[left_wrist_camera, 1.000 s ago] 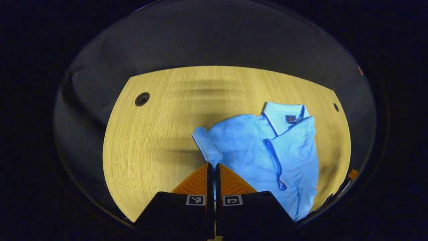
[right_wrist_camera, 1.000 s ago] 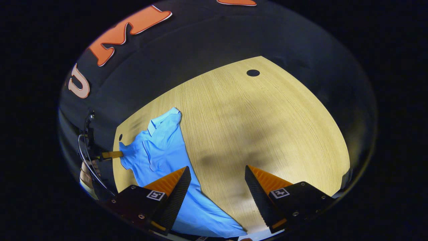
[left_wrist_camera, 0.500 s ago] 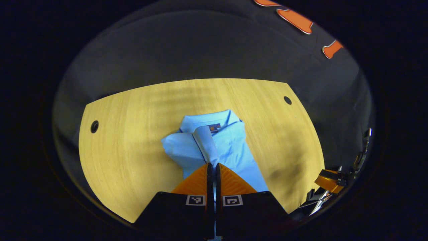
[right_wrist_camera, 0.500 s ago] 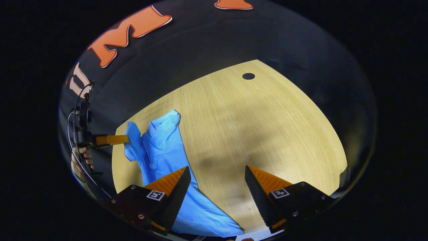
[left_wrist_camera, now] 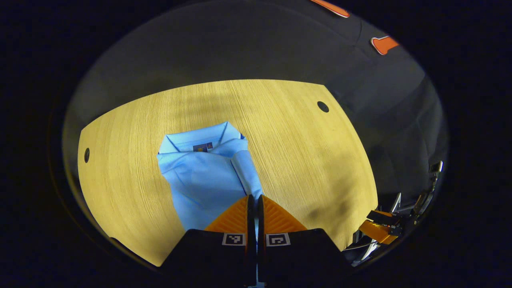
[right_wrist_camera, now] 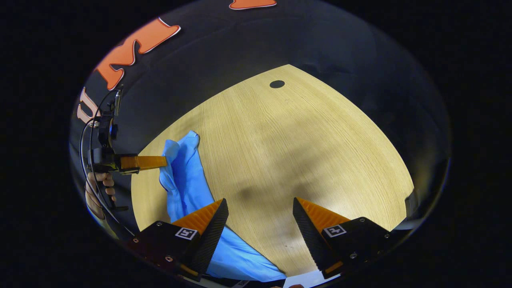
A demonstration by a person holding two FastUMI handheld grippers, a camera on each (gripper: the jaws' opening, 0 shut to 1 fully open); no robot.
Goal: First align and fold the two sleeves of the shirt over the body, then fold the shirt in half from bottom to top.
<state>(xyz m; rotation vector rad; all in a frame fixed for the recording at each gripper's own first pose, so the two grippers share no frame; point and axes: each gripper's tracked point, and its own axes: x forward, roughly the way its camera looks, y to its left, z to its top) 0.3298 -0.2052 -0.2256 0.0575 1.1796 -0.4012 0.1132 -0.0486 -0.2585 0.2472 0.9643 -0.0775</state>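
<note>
- Our left gripper [left_wrist_camera: 253, 199] has its jaws pressed nearly together on the sleeve [left_wrist_camera: 247, 172], a narrow strip of cloth that runs from the tips up toward the collar [left_wrist_camera: 200, 140]; in the right gripper view it [right_wrist_camera: 162, 161] comes in level from the side, holding the cloth's edge up off the table [left_wrist_camera: 300, 152]
- The shirt [left_wrist_camera: 202, 176] lies flat on the table, collar at the far end and long axis running away from us — the body spreads to the left of the pinched sleeve in the left gripper view
- So the one relation that matters, as we judge it: the sleeve sits over the body's right-hand edge, in line with the shirt's long axis, and laying it down means lowering it straight onto the body beneath the jaws
- Our right gripper [right_wrist_camera: 258, 212] is wide open with nothing between its fingers; the shirt's lower part [right_wrist_camera: 236, 256] passes just beneath its left finger, bare table ahead
- We take the left gripper as the nearer one for this fold; the right waits near the hem for the bottom-to-top fold
</note>
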